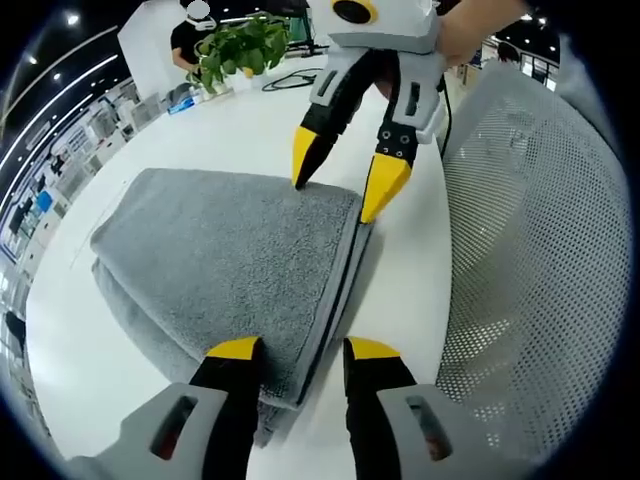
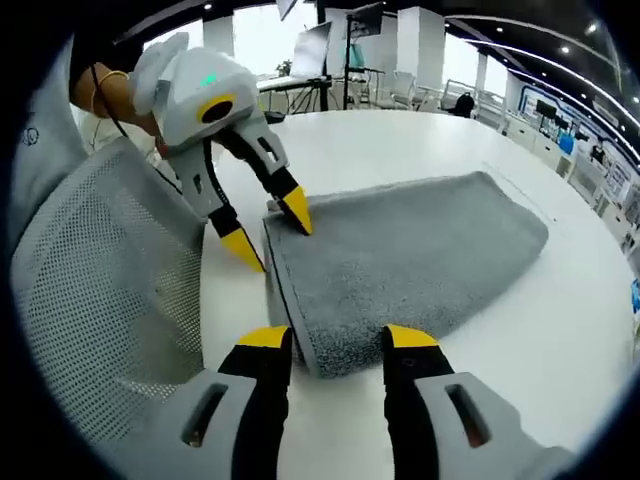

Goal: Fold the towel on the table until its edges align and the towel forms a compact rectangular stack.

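Note:
A grey towel (image 1: 220,250) lies folded in layers on the white table (image 1: 410,290), its stacked edges facing the chair. In the left gripper view, my left gripper (image 1: 303,350) stands open with the towel's near corner between its yellow tips. My right gripper (image 1: 340,180) is open at the far corner of the same edge, one tip touching the towel top. The right gripper view has the towel (image 2: 410,250) running away to the right. There my right gripper (image 2: 338,340) is open astride the near corner, and the left gripper (image 2: 271,231) is open at the far one.
A grey mesh chair back (image 1: 540,230) stands close against the table edge beside the towel, also seen as the chair back (image 2: 100,300). A potted plant (image 1: 240,50) and a cable sit at the table's far end. Bare table top (image 2: 560,330) surrounds the towel.

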`<state>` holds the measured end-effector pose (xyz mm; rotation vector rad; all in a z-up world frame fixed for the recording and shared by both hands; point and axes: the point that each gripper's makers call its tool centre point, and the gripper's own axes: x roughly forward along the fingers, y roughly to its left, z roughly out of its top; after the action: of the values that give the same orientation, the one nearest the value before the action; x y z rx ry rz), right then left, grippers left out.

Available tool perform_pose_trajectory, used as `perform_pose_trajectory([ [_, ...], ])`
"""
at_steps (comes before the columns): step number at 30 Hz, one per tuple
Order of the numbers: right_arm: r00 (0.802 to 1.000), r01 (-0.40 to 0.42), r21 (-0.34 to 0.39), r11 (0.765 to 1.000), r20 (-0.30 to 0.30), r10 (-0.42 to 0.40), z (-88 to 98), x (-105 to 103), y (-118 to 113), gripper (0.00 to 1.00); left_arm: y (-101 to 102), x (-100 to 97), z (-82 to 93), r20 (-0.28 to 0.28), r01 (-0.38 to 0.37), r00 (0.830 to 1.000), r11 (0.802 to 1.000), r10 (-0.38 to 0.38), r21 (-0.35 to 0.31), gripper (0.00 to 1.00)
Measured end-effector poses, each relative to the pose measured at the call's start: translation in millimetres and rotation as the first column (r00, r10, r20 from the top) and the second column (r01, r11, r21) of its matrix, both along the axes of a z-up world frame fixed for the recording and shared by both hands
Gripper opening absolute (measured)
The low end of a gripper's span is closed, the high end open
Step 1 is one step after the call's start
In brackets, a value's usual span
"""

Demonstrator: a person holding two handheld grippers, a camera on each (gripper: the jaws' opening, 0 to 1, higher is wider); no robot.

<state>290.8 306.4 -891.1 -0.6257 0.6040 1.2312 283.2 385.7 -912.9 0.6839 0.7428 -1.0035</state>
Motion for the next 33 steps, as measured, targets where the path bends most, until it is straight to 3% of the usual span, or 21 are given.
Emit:
perform_pose_trajectory([
  [5,0.995,-0.084,-0.004,0.996,0.058,0.084,2.5,-15.7,7.5,0.32,0.2,1.3,1.1,0.011,-0.005,1.0,1.0,0.005,-0.001,0.29],
  [11,0.955,-0.203,-0.144,0.968,0.188,0.228,-13.0,-21.9,5.3,0.3,-0.4,3.8,-0.9,0.004,0.002,1.0,1.0,-0.002,-0.008,0.26],
  [14,0.958,-0.2,-0.157,0.967,0.174,0.226,-21.9,-20.0,3.6,0.25,-0.2,3.3,-0.9,0.003,0.007,1.0,1.0,-0.007,-0.011,0.26],
  [23,0.984,-0.108,-0.076,0.991,0.134,0.117,-21.0,-11.1,3.0,0.16,0.4,10.3,-8.6,0.017,0.013,1.0,1.0,-0.013,0.018,0.16],
  [26,0.997,-0.024,0.0,1.0,0.071,0.024,-21.7,-8.2,3.0,0.13,0.2,11.2,-9.5,0.008,0.02,1.0,1.0,-0.021,0.007,0.14],
  [30,0.998,0.049,0.043,0.998,0.03,-0.051,-20.2,-4.5,2.4,0.08,-1.9,16.8,-6.9,-0.029,-0.043,0.999,0.997,0.041,-0.065,0.09],
  [33,0.99,0.135,0.072,0.988,-0.045,-0.132,-19.5,-2.5,2.1,0.06,-2.6,18.5,-5.7,-0.049,-0.073,0.996,0.993,0.069,-0.094,0.08],
])
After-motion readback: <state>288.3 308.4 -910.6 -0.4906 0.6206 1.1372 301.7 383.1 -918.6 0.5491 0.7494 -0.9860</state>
